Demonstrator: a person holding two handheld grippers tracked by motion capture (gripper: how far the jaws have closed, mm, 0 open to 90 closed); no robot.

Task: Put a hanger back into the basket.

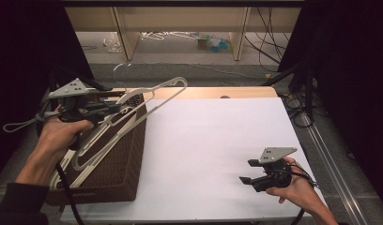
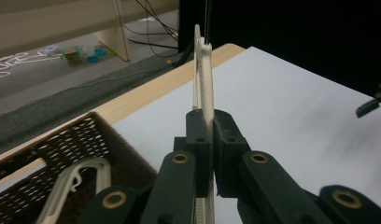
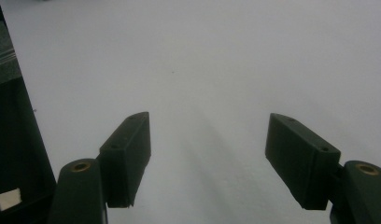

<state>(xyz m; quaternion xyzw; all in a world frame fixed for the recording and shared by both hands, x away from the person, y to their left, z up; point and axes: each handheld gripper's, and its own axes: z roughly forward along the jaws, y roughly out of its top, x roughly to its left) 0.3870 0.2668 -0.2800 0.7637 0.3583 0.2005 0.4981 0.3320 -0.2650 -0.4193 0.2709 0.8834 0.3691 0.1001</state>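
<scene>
A cream plastic hanger is lifted over the brown wicker basket at the table's left, and its far end reaches up and right over the white sheet. My left gripper is shut on the hanger's bar above the basket. In the left gripper view the jaws pinch the hanger edge-on. More cream hangers lie in the basket, and one lies below the jaws. My right gripper hovers open over the sheet's front right, with nothing between its jaws.
The table's wooden back edge runs behind the sheet. Beyond it are floor, cables, shelf legs and small coloured items. Black curtains stand at both sides. The right gripper's jaw tips show in the left gripper view.
</scene>
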